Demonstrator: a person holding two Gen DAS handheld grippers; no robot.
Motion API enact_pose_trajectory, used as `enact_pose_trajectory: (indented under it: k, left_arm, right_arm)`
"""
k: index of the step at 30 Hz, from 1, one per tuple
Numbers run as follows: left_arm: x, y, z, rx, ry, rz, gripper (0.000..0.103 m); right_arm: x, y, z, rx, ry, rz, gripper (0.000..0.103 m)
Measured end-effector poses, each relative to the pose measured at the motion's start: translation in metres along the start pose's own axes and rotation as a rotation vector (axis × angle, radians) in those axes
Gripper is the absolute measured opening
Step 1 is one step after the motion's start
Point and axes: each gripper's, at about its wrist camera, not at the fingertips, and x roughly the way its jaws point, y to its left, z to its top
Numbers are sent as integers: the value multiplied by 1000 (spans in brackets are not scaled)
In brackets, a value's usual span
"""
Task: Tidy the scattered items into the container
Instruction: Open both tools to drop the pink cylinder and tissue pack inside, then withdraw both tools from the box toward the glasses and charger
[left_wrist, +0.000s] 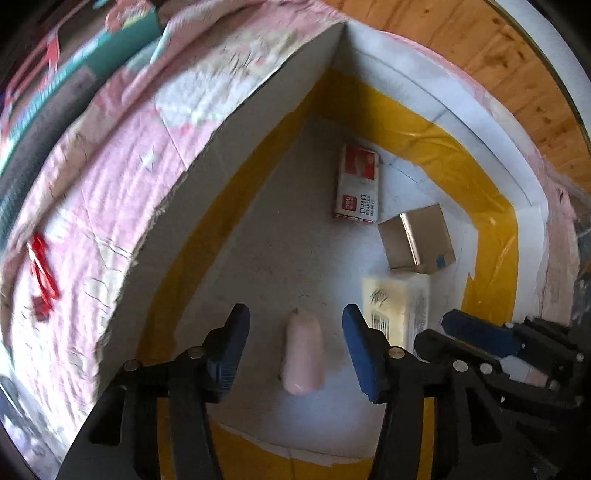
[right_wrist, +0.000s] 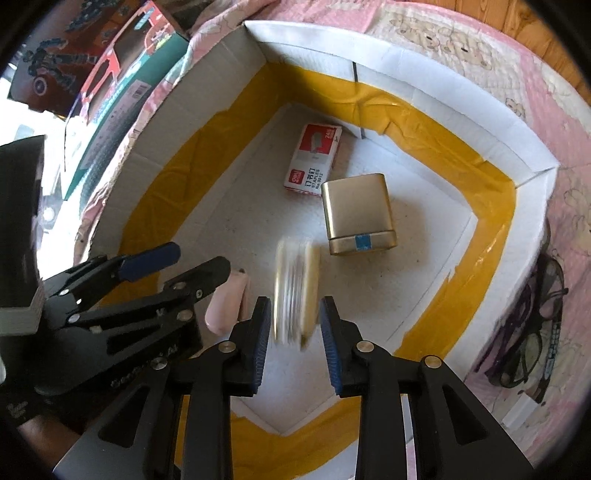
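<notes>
On the far left of the left wrist view, a red clip (left_wrist: 41, 273) lay on the pink quilt (left_wrist: 122, 177) outside the container. Beside it rose the white cardboard wall of the box (left_wrist: 236, 125), lined along its base with yellow tape (left_wrist: 458, 158). Over the box floor the left gripper (left_wrist: 295, 334) hung with its blue pads spread wide, released, and a pale pink cylinder (left_wrist: 303, 358) lay between them, touching neither. Farther right sat a red-and-white staples box (left_wrist: 357, 184), then a gold tin (left_wrist: 417, 236) with a blue sticker, and near it a cream tissue pack (left_wrist: 397, 306). From the right wrist view, the right gripper (right_wrist: 295, 339) was also spread apart above the floor; the blurred tissue pack (right_wrist: 295, 291) stood between its pads, and contact could not be told. Beyond the box's right wall, dark-framed eyeglasses (right_wrist: 524, 325) rested on the quilt, still outside the container.
</notes>
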Motion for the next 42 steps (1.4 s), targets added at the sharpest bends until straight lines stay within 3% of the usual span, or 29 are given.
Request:
enact_pose_trajectory:
  k: [15,24,28,33,42]
  left_arm:
    - [-57,-25,-67,77,-115,82,54]
    - [-84,-49,-111,189,-180,160,54]
    - [-91,-52,-123,196,-180,163,54]
    - [-97,-53,-135,197,-187,177,54]
    - [-109,-66,-162,226,-200,179,54]
  right_arm:
    - [-32,15,-60,-145,-27,-10,30]
    - [-54,13,-98,-213,-71,4,30]
    - [-63,16,-111,-244,-103,7,30]
    - [-76,20,-131,-284,-147,77,30]
    - [-89,19,-162,-323,-192,99,31]
